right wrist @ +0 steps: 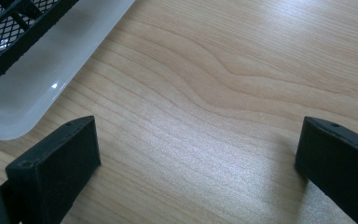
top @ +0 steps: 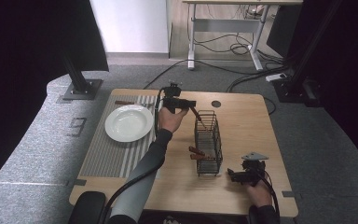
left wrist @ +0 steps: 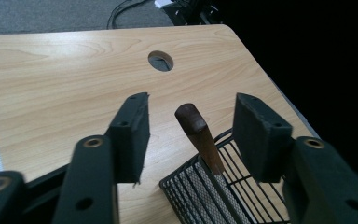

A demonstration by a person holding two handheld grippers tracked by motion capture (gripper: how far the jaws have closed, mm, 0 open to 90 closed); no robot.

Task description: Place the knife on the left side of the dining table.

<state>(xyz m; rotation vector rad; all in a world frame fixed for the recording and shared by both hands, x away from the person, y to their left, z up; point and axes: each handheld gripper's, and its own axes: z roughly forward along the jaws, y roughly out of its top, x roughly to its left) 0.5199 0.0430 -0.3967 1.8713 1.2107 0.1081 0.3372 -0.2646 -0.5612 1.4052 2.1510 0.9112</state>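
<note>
My left gripper (left wrist: 189,135) hangs over the far end of a black wire basket (top: 209,140), its jaws spread apart with a brown wooden handle (left wrist: 199,140) standing between them, touched by neither pad as far as I can tell. The handle leans out of the basket's far end, its rounded top tilted toward the round hole (left wrist: 161,60) in the wooden table (top: 242,121). From the high view, my left hand (top: 171,119) reaches in beside a white plate (top: 129,122), which sits on a striped grey mat (top: 116,154) at the table's left side. Two more brown handles (top: 196,153) poke out through the basket's left wall near its near end. My right gripper (right wrist: 196,158) rests low over bare tabletop just beside the basket's near right corner, jaws wide apart and holding nothing; its own view catches a frosted white tray edge (right wrist: 42,88) under the basket's black mesh. My right hand (top: 257,191) sits at the table's near edge.
</note>
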